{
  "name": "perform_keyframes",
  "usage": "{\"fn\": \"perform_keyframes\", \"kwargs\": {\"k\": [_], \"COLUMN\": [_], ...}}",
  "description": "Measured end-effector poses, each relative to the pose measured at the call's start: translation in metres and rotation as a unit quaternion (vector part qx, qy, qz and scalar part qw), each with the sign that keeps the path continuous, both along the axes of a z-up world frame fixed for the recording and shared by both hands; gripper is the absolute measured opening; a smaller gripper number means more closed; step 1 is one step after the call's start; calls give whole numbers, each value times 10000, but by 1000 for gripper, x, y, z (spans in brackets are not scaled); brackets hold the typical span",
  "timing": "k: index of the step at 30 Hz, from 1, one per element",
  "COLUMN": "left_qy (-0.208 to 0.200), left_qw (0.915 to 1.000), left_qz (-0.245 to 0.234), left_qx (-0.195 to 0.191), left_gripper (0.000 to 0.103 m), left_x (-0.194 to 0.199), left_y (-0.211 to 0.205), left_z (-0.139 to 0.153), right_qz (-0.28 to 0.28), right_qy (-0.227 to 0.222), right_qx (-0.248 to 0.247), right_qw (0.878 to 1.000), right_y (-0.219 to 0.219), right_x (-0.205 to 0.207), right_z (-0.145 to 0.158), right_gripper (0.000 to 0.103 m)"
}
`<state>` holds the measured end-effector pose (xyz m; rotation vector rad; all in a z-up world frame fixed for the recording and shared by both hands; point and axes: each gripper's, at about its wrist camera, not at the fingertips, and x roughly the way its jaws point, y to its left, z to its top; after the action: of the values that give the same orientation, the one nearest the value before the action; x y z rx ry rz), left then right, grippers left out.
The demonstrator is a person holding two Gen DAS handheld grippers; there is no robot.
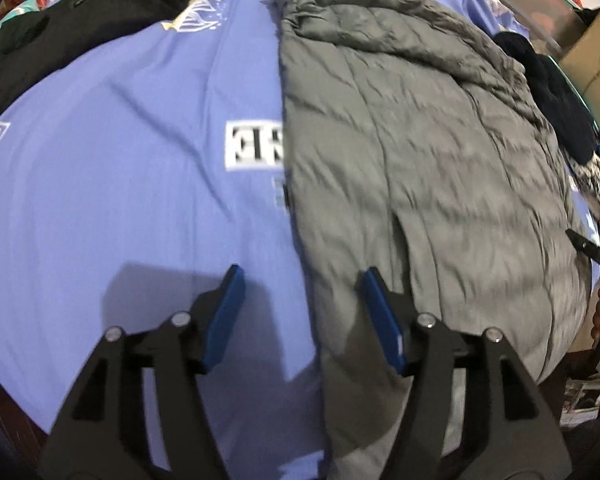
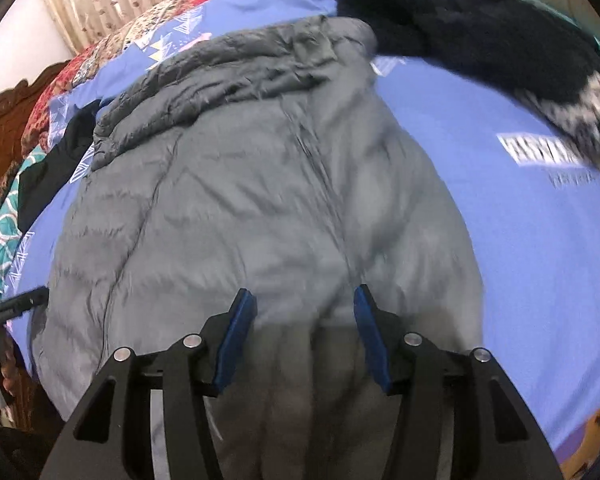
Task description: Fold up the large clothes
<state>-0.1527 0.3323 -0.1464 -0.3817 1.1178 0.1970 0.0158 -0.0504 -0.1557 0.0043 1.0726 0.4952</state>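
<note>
Jacket, grey quilted puffer, lies spread on the blue bedsheet of the bed, hood or collar end far, hem near and drooping over the near edge. We judge it light, soft and springy: the padding will push back against a crease, and the smooth shell looks slippery, so a shallow pinch may slide off. Best hold, in our view, is at the hem corners or along a side seam, gathering both layers deep between the pads.

Left claw stands partly open with nothing in it, above the jacket's left edge where it meets the sheet. Right claw is likewise parted and empty, over the near middle of the jacket. Black garment lies far right, apart from the jacket.
</note>
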Motion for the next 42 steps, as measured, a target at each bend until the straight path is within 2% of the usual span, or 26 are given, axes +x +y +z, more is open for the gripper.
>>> {"fn": "perform_keyframes", "kwargs": {"k": [6, 10, 13, 16, 19, 24, 26, 28, 31, 32, 33, 34, 37, 39, 42], "left_qy": [-66, -134, -226, -313, -321, -145, -117, -132, -128, -107, -115, -106, 190, 112, -281], "left_qw": [9999, 9998, 9984, 9954, 9927, 9873, 9874, 9867, 9860, 9859, 9853, 9843, 9808, 9749, 9608], "left_qz": [-41, -147, -326, -582, -778, -855, -817, -817, -763, -765, -797, -851, -955, -934, -806], "left_qx": [144, 25, -413, -691, -868, -1330, -1348, -1399, -1480, -1481, -1506, -1544, -1688, -2018, -2637], "left_gripper": [64, 64, 64, 66, 74, 74, 76, 86, 91, 91, 87, 63, 29, 20, 19], "left_x": [-22, -36, -53, -71, -87, -95, -91, -83, -77, -76, -77, -78, -80, -84, -85], "left_y": [-21, -30, -34, -39, -45, -60, -64, -67, -68, -68, -68, -68, -65, -61, -52], "left_z": [3, 8, 10, 10, 2, -24, -31, -33, -34, -34, -33, -31, -22, -11, 13], "right_qz": [-85, -129, -153, -189, -89, -46, 118, 293, 574, 698, 830, 1082, 1536, 1656, 1698], "right_qy": [-111, -218, -280, -236, -17, 135, 295, 442, 756, 912, 1020, 1154, 983, 943, 745], "right_qx": [-36, 187, 559, 849, 1052, 1132, 1245, 1274, 1296, 1438, 1567, 1760, 1886, 2159, 2767], "right_qw": [9999, 9995, 9979, 9959, 9944, 9935, 9917, 9904, 9870, 9829, 9789, 9716, 9650, 9576, 9429], "right_y": [-7, -23, -48, -76, -102, -126, -124, -118, -101, -96, -91, -86, -80, -81, -85], "right_x": [-21, -35, -46, -55, -67, -83, -86, -90, -91, -93, -94, -98, -108, -107, -98], "right_z": [2, 11, 21, 26, 19, 1, -7, -17, -32, -36, -37, -36, -19, -6, 17], "right_gripper": [74, 74, 74, 74, 74, 74, 74, 74, 74, 68, 56, 32, 31, 31, 30]}}
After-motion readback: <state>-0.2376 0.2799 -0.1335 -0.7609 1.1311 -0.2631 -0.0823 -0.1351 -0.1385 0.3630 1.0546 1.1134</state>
